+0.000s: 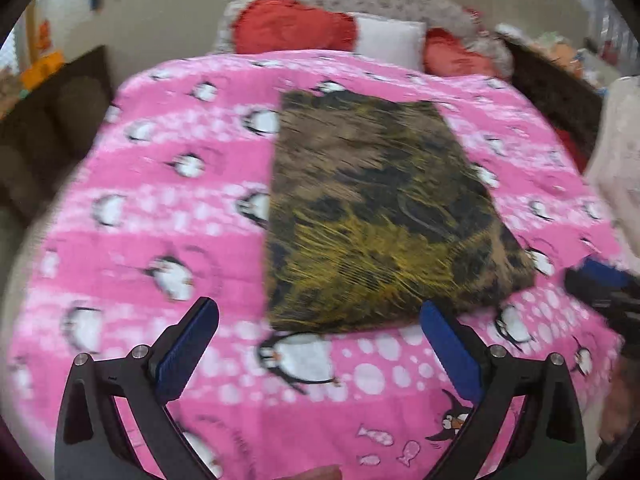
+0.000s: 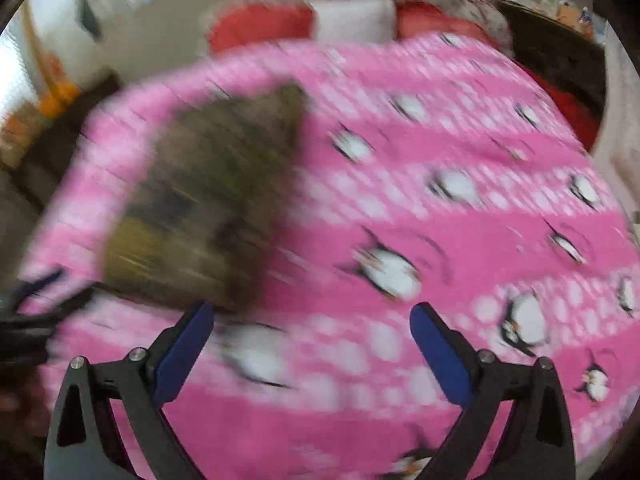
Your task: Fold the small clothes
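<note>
While both grippers hang above a bed, a folded cloth lies flat on the pink blanket.

Seen from the left wrist, the left gripper (image 1: 318,312) has its blue fingers spread wide, holding nothing; the brown-and-yellow folded cloth (image 1: 376,208) sits at twelve o'clock, its near edge just beyond the fingertips, on the penguin-print blanket (image 1: 160,168). The right gripper (image 2: 310,316), equally wide and empty, sees the blurred cloth at ten o'clock. Red and white pillows (image 1: 384,36) lie beyond.

We hold our left gripper (image 1: 320,316) and right gripper (image 2: 312,320) wide open, both empty, side by side.
</note>
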